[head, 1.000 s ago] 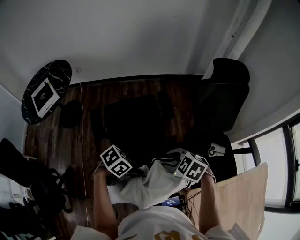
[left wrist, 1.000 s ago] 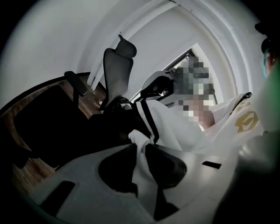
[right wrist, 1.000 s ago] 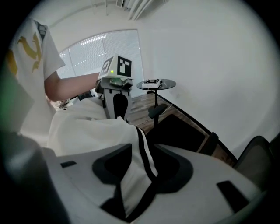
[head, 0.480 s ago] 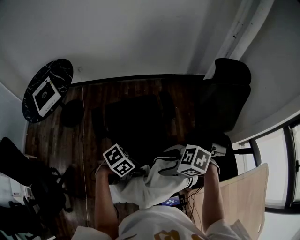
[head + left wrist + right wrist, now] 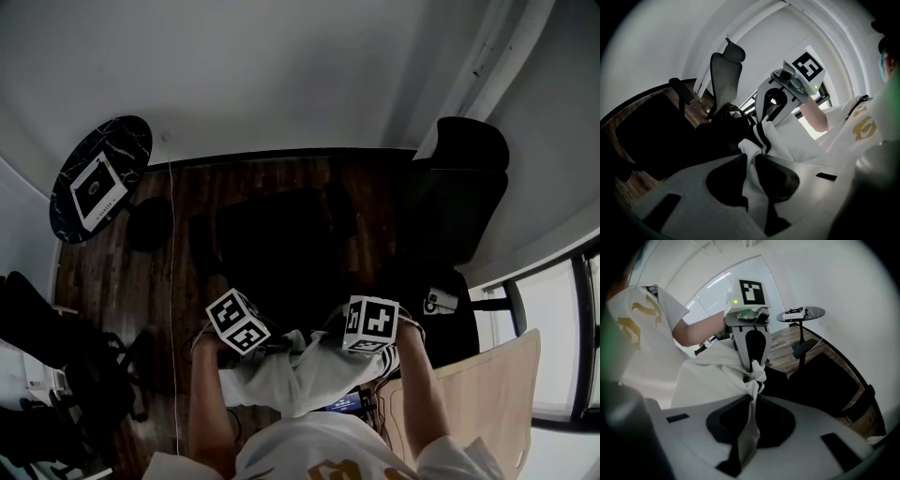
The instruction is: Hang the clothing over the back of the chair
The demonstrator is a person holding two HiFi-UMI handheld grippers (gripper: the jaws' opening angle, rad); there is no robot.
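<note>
Clothing (image 5: 295, 375) bunched low centre, pinched by my left gripper (image 5: 751, 159); right gripper (image 5: 752, 399) jaws just closed onto it. Chair (image 5: 459, 187) upper right, back bare; hanging not begun.

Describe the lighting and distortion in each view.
Head view: strong fisheye curve, dark floor nearly swallowing the black chair. Left gripper view: black vignette, blown-out glare behind the white garment. Right gripper view: same vignette, garment nearest the lens soft.
</note>
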